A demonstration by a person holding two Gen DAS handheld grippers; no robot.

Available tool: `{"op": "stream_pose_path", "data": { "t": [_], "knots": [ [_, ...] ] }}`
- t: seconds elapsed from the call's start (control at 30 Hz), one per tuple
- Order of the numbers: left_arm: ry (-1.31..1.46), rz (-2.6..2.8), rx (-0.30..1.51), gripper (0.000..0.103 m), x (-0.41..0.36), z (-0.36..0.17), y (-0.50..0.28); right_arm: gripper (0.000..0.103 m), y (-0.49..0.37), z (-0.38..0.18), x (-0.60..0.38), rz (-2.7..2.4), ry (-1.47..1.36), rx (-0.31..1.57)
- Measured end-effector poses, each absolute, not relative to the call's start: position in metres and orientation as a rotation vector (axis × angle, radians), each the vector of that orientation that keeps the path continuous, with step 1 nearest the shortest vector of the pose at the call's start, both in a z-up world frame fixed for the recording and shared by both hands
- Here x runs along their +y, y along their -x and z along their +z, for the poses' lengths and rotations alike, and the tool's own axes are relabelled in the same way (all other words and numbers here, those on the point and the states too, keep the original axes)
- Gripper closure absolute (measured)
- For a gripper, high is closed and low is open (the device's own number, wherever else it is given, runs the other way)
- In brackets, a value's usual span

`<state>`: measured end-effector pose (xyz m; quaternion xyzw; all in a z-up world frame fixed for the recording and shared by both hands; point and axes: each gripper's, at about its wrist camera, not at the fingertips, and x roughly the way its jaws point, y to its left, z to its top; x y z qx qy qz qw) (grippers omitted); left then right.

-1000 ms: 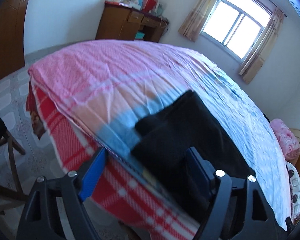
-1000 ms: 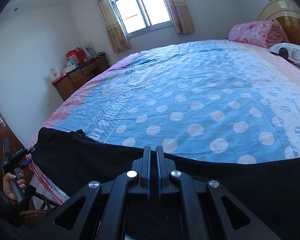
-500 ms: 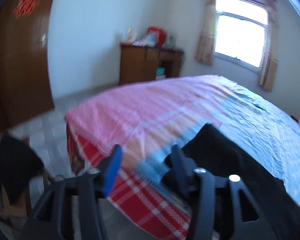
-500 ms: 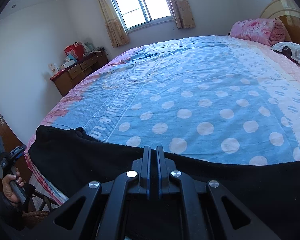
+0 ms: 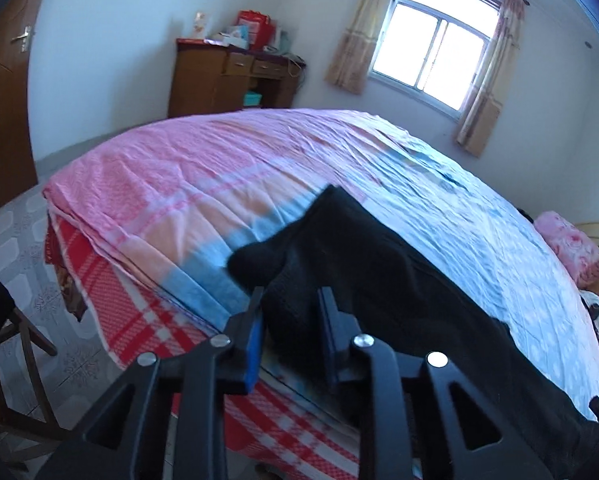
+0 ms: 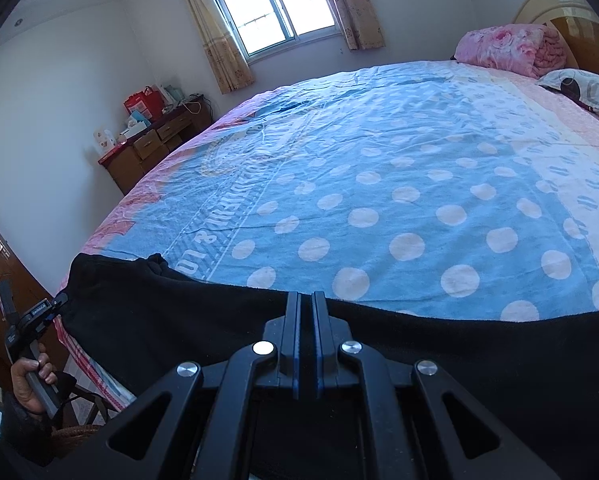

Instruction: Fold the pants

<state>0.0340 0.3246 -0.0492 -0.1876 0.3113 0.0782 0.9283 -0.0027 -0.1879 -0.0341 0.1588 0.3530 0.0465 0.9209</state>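
Left wrist view: the black pants [image 5: 379, 280] lie along the near edge of the bed [image 5: 179, 184], one end bunched just ahead of the left gripper [image 5: 291, 312]. Its fingers [image 5: 255, 328] have just been closing and now stand narrow, with a fold of the dark cloth between them; whether the pads already press on it I cannot tell through the blur.

Right wrist view: the right gripper [image 6: 306, 312] has its fingers [image 6: 291, 320] pressed together at the far hem of the pants [image 6: 179, 320], and the cloth seems pinched there, though the contact itself is hidden. At the far left a hand [image 6: 29, 380] holds the left gripper [image 6: 55, 304] right at the corner of the garment.

My reading is that the step is taking hold of both ends before the first fold. Next, the left grip should be firm, then both ends lifted together and carried over so the edges meet squarely.
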Motion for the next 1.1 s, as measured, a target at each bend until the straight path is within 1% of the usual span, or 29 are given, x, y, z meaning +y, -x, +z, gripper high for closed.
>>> {"op": "stream_pose_path", "data": {
  "t": [0.1,0.17,0.27,0.47,0.7,0.8,0.87,0.9,0.93,0.97,1.0,1.03,1.1],
  "knots": [
    [0.487,0.135,0.651,0.077,0.335,-0.056,-0.035,0.098,0.002,-0.035,-0.188,0.1,-0.333,0.725],
    [0.504,0.142,0.637,0.086,0.34,-0.055,-0.038,0.098,0.003,-0.035,-0.187,0.101,-0.327,0.725],
    [0.433,0.131,0.62,0.088,0.337,-0.039,-0.049,0.098,0.003,-0.035,-0.187,0.095,-0.323,0.728],
    [0.351,0.109,0.6,0.089,0.339,-0.017,-0.081,0.098,0.002,-0.038,-0.186,0.083,-0.347,0.732],
    [0.375,0.143,0.705,0.089,0.358,-0.037,-0.084,0.098,0.001,-0.041,-0.168,0.113,-0.313,0.754],
    [0.357,0.157,0.745,0.086,0.361,-0.05,-0.087,0.098,-0.005,-0.047,-0.159,0.139,-0.3,0.784],
    [0.362,0.151,0.757,0.085,0.363,-0.048,-0.087,0.098,-0.01,-0.052,-0.154,0.146,-0.296,0.802],
    [0.362,0.153,0.768,0.079,0.365,-0.047,-0.088,0.098,-0.013,-0.054,-0.151,0.155,-0.301,0.811],
    [0.359,0.168,0.781,0.066,0.367,-0.043,-0.089,0.098,-0.015,-0.053,-0.149,0.166,-0.305,0.811],
    [0.346,0.227,0.784,0.046,0.373,-0.036,-0.086,0.098,-0.017,-0.052,-0.145,0.179,-0.307,0.807],
    [0.335,0.273,0.779,0.038,0.377,-0.031,-0.083,0.098,-0.021,-0.047,-0.139,0.206,-0.305,0.795],
    [0.313,0.339,0.754,0.031,0.383,-0.022,-0.078,0.098,-0.024,-0.043,-0.134,0.228,-0.299,0.787],
    [0.283,0.405,0.714,0.031,0.388,-0.012,-0.07,0.098,-0.034,-0.034,-0.117,0.276,-0.27,0.772]
  ]
}}
